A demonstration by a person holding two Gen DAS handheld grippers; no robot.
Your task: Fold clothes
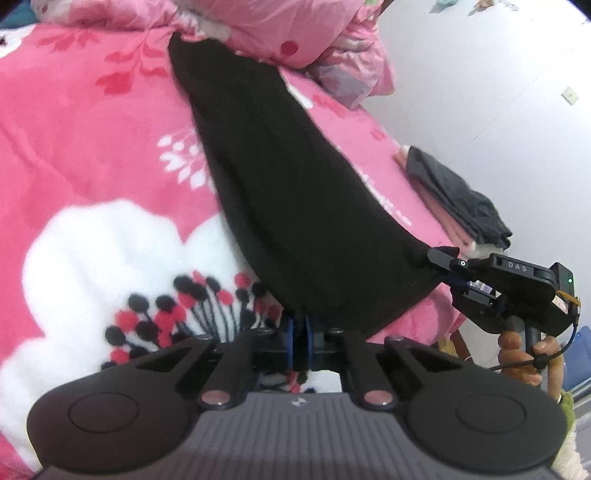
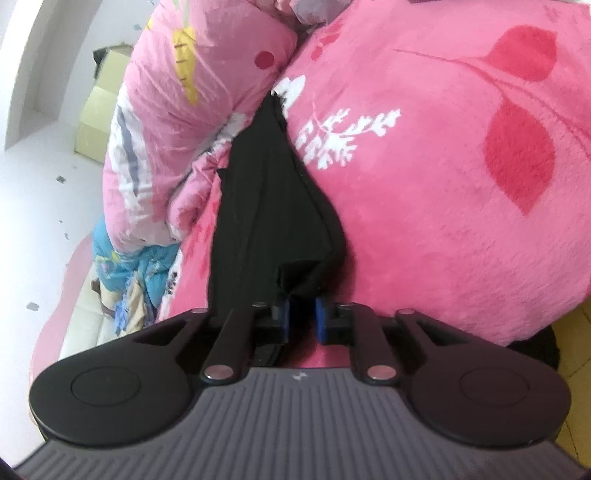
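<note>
On the left, the left gripper (image 1: pixel 300 325) is pinching the near hem of a black garment (image 1: pixel 273 177), its blue pads closed on the cloth. The garment is lying as a long dark strip on the pink floral blanket (image 1: pixel 92 122), its long axis running straight away from both grippers toward the rumpled pink quilt (image 1: pixel 295 26) at the far end. Moving right, the right gripper (image 1: pixel 443 260) is clamping the other near corner at the bed's edge; its own camera is showing a fold of black cloth caught between the pads. Both hands are sitting at the same near end, side by side, so the coming fold probably means carrying this hem away along the strip. Further right, a folded grey garment (image 1: pixel 458 199) is resting on the bed edge.
</note>
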